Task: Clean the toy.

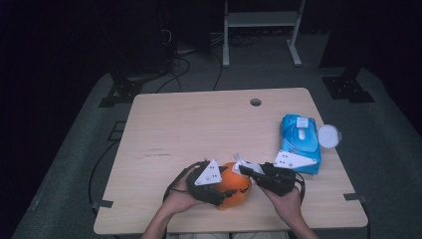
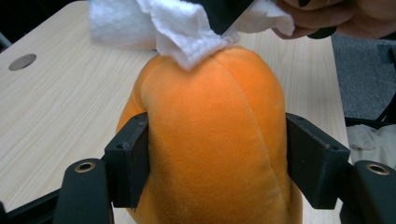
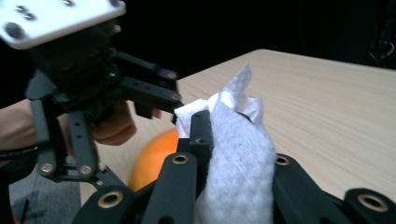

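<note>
Now — blue wipes pack [image 1: 300, 142] | label unreadable | orange plush [image 2: 215, 140] unmarked

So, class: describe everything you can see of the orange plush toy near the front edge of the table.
The orange plush toy is rounded and pumpkin-like, covered in short, soft-looking fuzzy fabric with stitched seams running down from its top. The high view shows a small dark mark on its side. It sits on the wooden table near the front edge. The left gripper clasps it, one black jaw pressed against each flank. A white wipe, pinched in the right gripper, rests on its top.
</note>
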### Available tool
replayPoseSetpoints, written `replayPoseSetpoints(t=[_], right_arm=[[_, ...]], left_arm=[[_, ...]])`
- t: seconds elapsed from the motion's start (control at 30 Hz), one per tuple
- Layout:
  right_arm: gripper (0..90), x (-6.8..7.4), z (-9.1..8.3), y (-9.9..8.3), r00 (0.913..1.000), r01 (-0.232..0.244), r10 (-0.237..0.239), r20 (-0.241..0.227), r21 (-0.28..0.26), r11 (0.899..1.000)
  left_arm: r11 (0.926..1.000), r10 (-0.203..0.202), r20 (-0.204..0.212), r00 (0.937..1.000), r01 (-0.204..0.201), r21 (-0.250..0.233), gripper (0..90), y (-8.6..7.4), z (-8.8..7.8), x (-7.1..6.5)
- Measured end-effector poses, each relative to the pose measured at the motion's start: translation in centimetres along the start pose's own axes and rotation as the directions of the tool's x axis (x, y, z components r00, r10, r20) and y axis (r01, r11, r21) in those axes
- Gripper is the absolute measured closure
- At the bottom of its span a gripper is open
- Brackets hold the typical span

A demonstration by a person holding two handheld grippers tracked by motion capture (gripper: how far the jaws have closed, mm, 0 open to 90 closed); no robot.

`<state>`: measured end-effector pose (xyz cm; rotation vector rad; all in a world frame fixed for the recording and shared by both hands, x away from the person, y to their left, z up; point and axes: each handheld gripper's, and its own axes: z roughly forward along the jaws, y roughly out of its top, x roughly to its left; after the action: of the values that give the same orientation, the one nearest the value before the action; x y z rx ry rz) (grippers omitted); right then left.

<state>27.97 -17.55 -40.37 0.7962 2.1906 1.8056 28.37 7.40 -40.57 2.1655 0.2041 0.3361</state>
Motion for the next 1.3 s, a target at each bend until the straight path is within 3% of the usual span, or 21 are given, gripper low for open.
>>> replayPoseSetpoints(t=[0.07,0.2,0.27,0.37,0.63,0.67,0.73,0.8,0.9,1.0,1.13,1.23,1.3], right_arm=[[79.7,-0.1,0.1,0.0,0.9999,0.009,-0.009,0.015,0.012,1.0],[79.7,-1.8,-0.1,-1.2,0.9969,-0.053,0.051,0.06,0.036,0.998],[79.7,-2.1,-0.2,-1.5,0.9961,-0.063,0.06,0.065,0.046,0.997],[79.8,-1.8,0.0,-1.5,0.9966,-0.058,0.055,0.061,0.052,0.997],[80.0,0.0,0.0,-1.0,0.9996,-0.018,0.017,0.022,0.035,0.999],[80.0,0.7,0.2,-0.7,0.9999,0.012,-0.012,-0.002,0.031,0.999],[79.9,1.5,0.5,-0.5,0.9988,0.039,-0.038,-0.031,0.035,0.999],[80.0,1.8,0.8,-0.4,0.9961,0.087,-0.087,-0.014,0.054,0.995],[80.0,0.7,0.6,-0.6,0.9993,0.035,-0.034,-0.011,0.046,0.998],[80.0,-0.2,0.3,-1.0,1.0,0.001,-0.001,0.009,0.04,0.999],[80.0,-0.3,0.2,-1.0,0.9996,-0.001,0.0,0.029,0.039,0.999],[80.0,0.8,0.4,-0.8,0.9988,0.04,-0.041,0.025,0.05,0.998],[80.0,1.7,0.8,-0.5,0.9975,0.07,-0.07,-0.015,0.054,0.996]], left_arm=[[0.9998,-0.02,-0.005,0.9998,0.02,0.0,29.2,-0.1,-0.1,0.2],[0.9935,-0.114,-0.02,0.9933,0.114,-0.002,17.2,-0.5,-0.1,0.9],[0.9911,-0.133,-0.016,0.991,0.133,0.007,15.1,-0.6,-0.1,1.2],[0.9918,-0.127,-0.042,0.991,0.128,0.007,22.5,-0.6,-0.4,1.5],[0.9902,-0.139,-0.042,0.9894,0.14,0.01,27.5,-0.8,-0.7,1.8],[0.9874,-0.158,-0.044,0.9865,0.158,0.007,27.9,-0.8,-0.7,1.9],[0.9884,-0.151,-0.043,0.9875,0.152,0.004,28.6,-0.7,-0.4,1.7],[0.9901,-0.14,-0.048,0.989,0.14,0.007,28.0,-0.6,-0.4,1.6],[0.9875,-0.157,-0.039,0.9868,0.157,0.004,22.8,-0.7,-0.6,1.9],[0.9817,-0.19,-0.043,0.9809,0.19,0.006,15.2,-0.7,-0.6,2.1],[0.9742,-0.219,-0.037,0.975,0.221,0.048,10.8,-1.0,0.0,2.1],[0.9813,-0.186,-0.066,0.9803,0.189,0.037,25.4,-0.9,-0.2,1.8],[0.989,-0.145,-0.074,0.9867,0.147,0.019,33.7,-0.6,0.0,1.3]])
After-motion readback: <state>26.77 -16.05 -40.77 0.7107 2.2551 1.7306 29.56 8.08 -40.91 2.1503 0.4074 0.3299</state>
